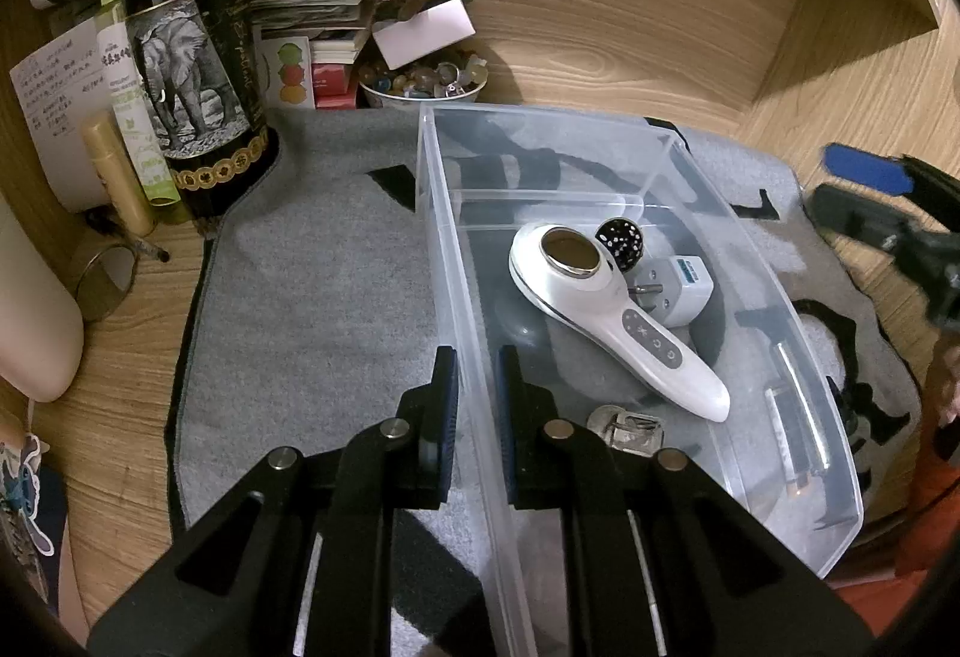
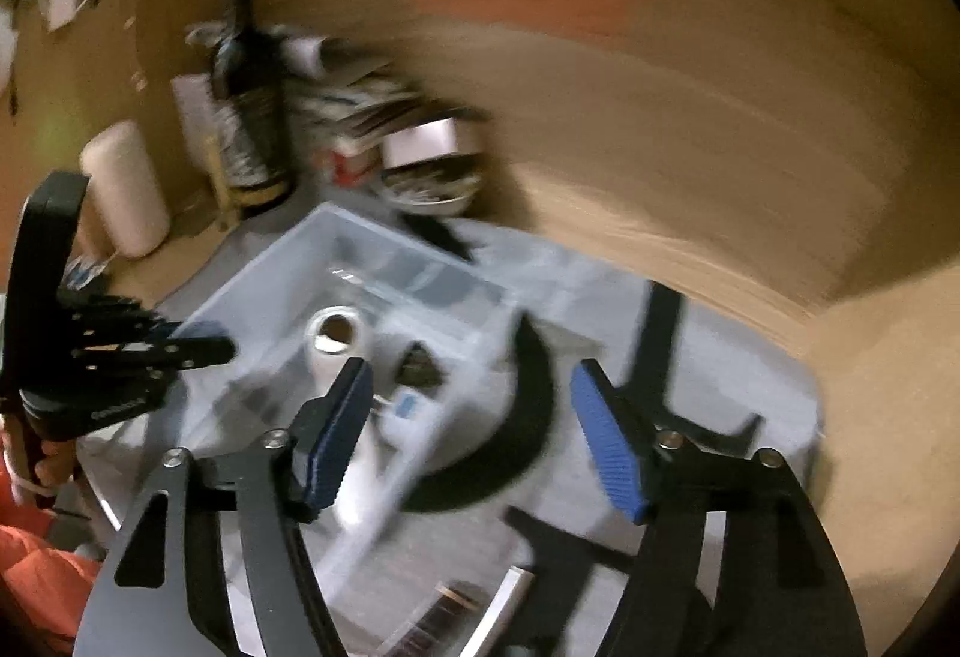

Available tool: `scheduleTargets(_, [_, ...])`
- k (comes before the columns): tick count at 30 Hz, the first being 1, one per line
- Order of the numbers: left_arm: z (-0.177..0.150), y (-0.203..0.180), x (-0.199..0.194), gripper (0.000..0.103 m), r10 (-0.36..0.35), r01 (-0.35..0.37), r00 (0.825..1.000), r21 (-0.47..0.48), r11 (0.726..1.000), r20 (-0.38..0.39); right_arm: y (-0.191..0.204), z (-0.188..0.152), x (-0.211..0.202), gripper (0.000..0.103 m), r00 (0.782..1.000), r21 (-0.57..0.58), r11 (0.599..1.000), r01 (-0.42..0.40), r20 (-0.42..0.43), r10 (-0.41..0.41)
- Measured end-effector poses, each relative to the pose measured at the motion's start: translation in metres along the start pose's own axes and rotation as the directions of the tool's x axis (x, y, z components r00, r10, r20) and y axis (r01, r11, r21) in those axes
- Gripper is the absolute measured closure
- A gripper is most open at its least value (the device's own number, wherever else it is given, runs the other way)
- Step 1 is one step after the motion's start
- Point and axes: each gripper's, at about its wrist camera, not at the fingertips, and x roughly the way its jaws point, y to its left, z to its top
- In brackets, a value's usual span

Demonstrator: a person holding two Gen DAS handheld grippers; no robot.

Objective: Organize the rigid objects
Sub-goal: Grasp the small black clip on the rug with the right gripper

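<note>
Left gripper (image 1: 477, 387): lower centre of the left wrist view, its two black fingers with blue pads pinching the near left wall of the clear plastic storage bin (image 1: 456, 261).
Right gripper (image 2: 474, 429): lower centre of the right wrist view, blue-padded fingers spread wide with nothing between them, over the bin's right edge; the view is motion-blurred, so finer detail is uncertain.
Bin: centre of the frame, on a grey felt mat with black shapes (image 1: 312, 285) on the wooden desk (image 1: 630, 33).
Bin contents: a white handheld massager with a round metal head (image 1: 606, 309) lies diagonally; just behind it a black ball with white speckles (image 1: 621, 240) and a white plug adapter (image 1: 675, 291); a small clear glass bottle (image 1: 627, 426) sits at the near end.
Upper left: a dark wine bottle with an elephant label (image 1: 192, 75), upright beside the mat.
Upper centre: a white bowl of marbles (image 1: 423, 84).
</note>
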Motion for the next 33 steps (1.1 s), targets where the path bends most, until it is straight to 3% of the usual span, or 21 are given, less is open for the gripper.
scheduleTargets(6, [0.0,0.0,0.0,0.092,0.001,-0.001,1.0,-0.001,1.0,0.0,-0.038,-0.025,-0.021,0.026,0.988,0.117,0.982,0.151,-0.01,-0.151])
scheduleTargets(10, [0.0,0.0,0.0,0.092,0.001,-0.001,1.0,0.001,1.0,0.0,-0.052,-0.056,-0.024,0.024,0.979,0.199,0.959,0.203,-0.069,-0.193])
scheduleTargets(19, [0.002,0.0,0.001,0.092,-0.002,0.002,1.0,0.009,1.0,-0.001,-0.054,-0.111,-0.01,0.024,0.971,0.299,0.936,0.183,-0.206,-0.124])
scheduleTargets(26, [0.0,0.0,-0.001,0.092,-0.001,0.001,1.0,-0.005,1.0,0.009,-0.043,-0.129,-0.001,0.025,0.966,0.27,0.951,0.15,-0.247,-0.082])
scheduleTargets(28, [-0.001,-0.001,-0.001,0.092,0.002,-0.002,1.0,-0.006,1.0,0.01,-0.045,-0.133,0.003,0.028,0.963,0.284,0.949,0.139,-0.262,-0.062])
scheduleTargets(33, [-0.001,-0.002,0.0,0.092,0.011,-0.011,1.0,-0.002,1.0,0.012,-0.053,-0.14,0.009,0.065,0.964,0.353,0.932,0.086,-0.265,0.011])
